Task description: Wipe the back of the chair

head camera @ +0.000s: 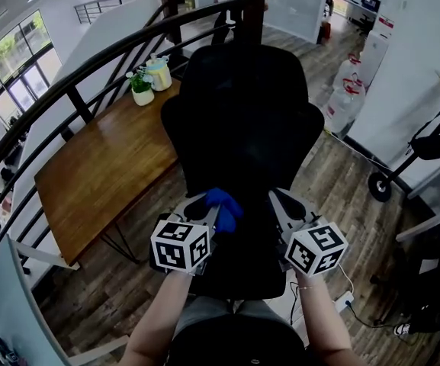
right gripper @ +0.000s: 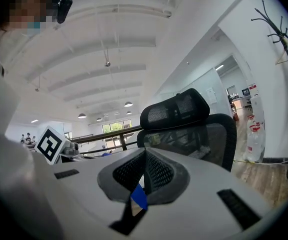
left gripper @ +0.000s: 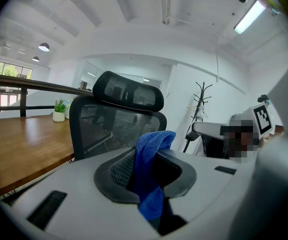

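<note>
chair (head camera: 239, 120): black mesh office chair, upright, back topped by headrest (left gripper: 129, 91) | cloth (left gripper: 151, 159): blue, bunched, pinched between jaws of left gripper (left gripper: 143, 170), near chair's lower back, contact unclear

chair back (head camera: 242, 105): matt mesh | cloth (head camera: 223, 204): nubby weave | table (head camera: 105, 166): glossy wood

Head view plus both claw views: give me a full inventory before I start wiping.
Office chair: 1, black mesh, directly ahead of both claws.
Table: 1, brown wood, left of the chair.
Potted plant: 1, green in a white pot, at the table's far end.
Railing: 1, black, curving behind the table.
Cloth: 1, blue, between the left jaws.
Left claw: 1, grey, shut on the cloth.
Right claw: 1, grey, jaws together.
</note>
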Motion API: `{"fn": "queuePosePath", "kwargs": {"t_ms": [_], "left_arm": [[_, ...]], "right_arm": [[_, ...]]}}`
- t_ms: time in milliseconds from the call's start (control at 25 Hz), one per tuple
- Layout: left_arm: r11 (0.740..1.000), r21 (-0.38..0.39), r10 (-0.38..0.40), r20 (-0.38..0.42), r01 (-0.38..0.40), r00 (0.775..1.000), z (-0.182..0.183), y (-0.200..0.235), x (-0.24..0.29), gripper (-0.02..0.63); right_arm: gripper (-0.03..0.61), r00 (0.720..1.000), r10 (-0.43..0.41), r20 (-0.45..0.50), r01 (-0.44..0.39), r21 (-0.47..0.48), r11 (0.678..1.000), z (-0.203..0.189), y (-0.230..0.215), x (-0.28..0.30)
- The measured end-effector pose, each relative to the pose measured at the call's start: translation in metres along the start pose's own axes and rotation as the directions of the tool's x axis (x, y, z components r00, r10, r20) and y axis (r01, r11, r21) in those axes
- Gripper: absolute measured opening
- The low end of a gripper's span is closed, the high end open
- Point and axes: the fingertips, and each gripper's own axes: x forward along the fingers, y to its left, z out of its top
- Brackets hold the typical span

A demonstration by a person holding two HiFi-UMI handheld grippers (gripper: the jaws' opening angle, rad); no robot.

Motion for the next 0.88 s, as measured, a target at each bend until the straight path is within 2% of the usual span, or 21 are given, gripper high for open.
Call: {"fn": "queuePosePath", "kwargs": {"t_ms": [880], "left_arm": [[1.0, 0.003, 0.021, -0.011, -0.021, 1.0, -0.0092, -0.0057, 0.0062, 0.074]], "right_arm": [[0.026, 1.0, -0.013, -0.008, 0.013, 0.004, 1.0, -0.0103, -0.0082, -0.0074]]}}
